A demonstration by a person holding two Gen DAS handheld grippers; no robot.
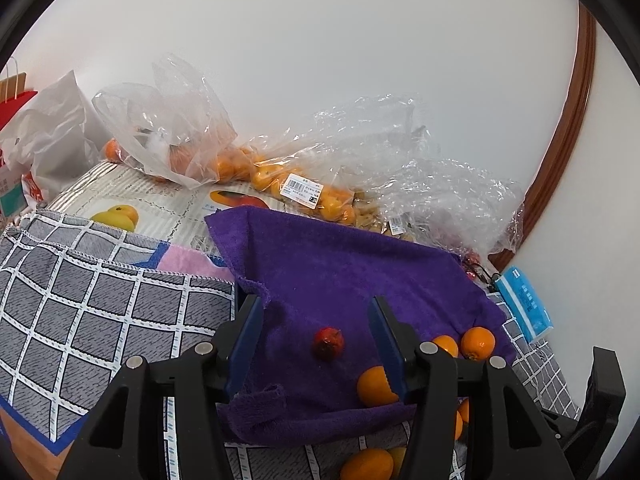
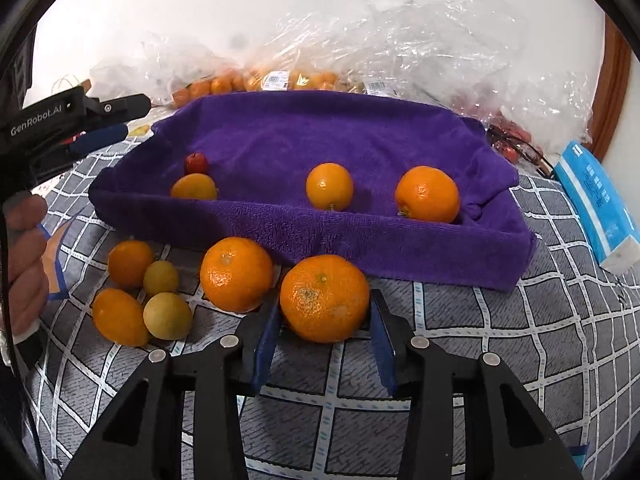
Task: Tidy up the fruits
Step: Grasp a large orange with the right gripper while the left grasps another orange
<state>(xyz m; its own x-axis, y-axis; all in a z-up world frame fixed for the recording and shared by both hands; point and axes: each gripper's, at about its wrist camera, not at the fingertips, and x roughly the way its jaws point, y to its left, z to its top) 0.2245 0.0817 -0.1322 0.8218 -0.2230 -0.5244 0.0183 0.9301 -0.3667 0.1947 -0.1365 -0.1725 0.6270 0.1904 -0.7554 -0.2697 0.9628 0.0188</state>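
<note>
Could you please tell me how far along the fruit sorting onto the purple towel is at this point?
Roughly a third done, judging by position. Three oranges and a small red fruit already sit on the purple towel. The right gripper brackets a large mandarin on the checked cloth; grip unclear. The left gripper is open. Five fruits remain beside it.

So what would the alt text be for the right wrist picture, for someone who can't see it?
The right tool has its two blue fingers on either side of a large orange mandarin on a grey checked cloth. Behind it, a purple towel holds three oranges and a small red fruit, with crinkled clear plastic bags beyond.
</note>
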